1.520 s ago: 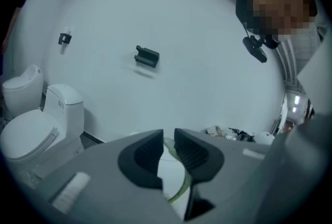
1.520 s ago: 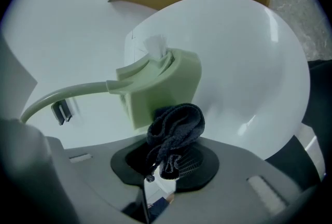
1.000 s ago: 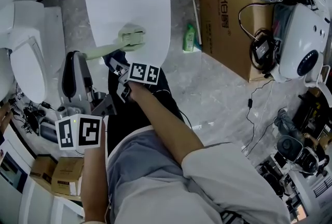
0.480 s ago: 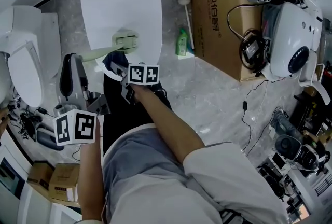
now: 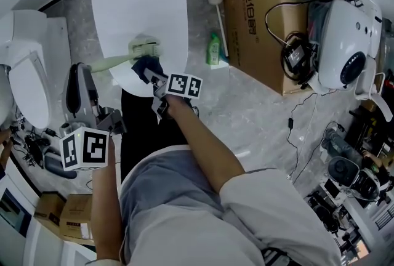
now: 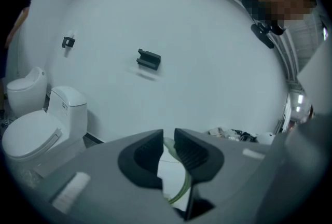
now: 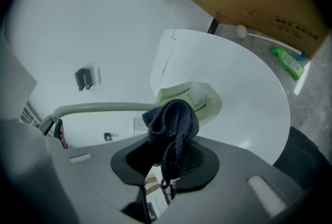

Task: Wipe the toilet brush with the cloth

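Head view first: out at 9 o'clock the left gripper [image 5: 83, 74] is clamped on the pale green handle of the toilet brush [image 5: 143, 49]. Left gripper view backs that up, jaws pinched tight on the thin handle. The brush head sits over the white toilet lid [image 5: 141, 0] at 11 o'clock. The right gripper [image 5: 154, 77] has the dark blue cloth [image 5: 146, 65] nipped between its jaws, bunched right up against the brush head's 6 o'clock edge. A cardboard box [image 5: 258, 18] stands at 1 o'clock.
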Demonstrator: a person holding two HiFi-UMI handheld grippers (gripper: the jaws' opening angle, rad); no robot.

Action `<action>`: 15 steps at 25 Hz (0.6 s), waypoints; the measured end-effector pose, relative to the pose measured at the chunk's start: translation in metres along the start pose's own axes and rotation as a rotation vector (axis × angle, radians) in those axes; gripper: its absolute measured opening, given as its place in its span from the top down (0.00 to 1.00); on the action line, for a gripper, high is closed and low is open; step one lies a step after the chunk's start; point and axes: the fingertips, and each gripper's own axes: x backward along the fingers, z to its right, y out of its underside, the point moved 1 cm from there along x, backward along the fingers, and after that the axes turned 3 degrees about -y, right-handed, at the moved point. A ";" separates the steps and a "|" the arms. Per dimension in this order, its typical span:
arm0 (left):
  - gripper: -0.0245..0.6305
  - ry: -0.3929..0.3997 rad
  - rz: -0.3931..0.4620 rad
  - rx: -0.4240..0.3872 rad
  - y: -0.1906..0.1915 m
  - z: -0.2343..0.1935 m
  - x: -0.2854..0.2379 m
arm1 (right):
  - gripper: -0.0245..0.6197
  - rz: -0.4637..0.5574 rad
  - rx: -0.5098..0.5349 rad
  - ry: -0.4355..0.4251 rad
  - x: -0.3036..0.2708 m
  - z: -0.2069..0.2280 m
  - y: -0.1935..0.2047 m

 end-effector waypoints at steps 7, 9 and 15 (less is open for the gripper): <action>0.96 -0.001 -0.004 -0.016 0.001 0.001 -0.004 | 0.83 0.154 -0.133 -0.018 0.016 0.020 -0.014; 0.96 0.000 -0.004 -0.019 0.000 0.002 -0.005 | 0.83 0.185 -0.155 0.002 0.021 0.028 -0.018; 0.96 0.006 -0.007 -0.028 0.000 0.002 -0.007 | 0.83 0.206 -0.158 0.094 0.025 0.053 -0.023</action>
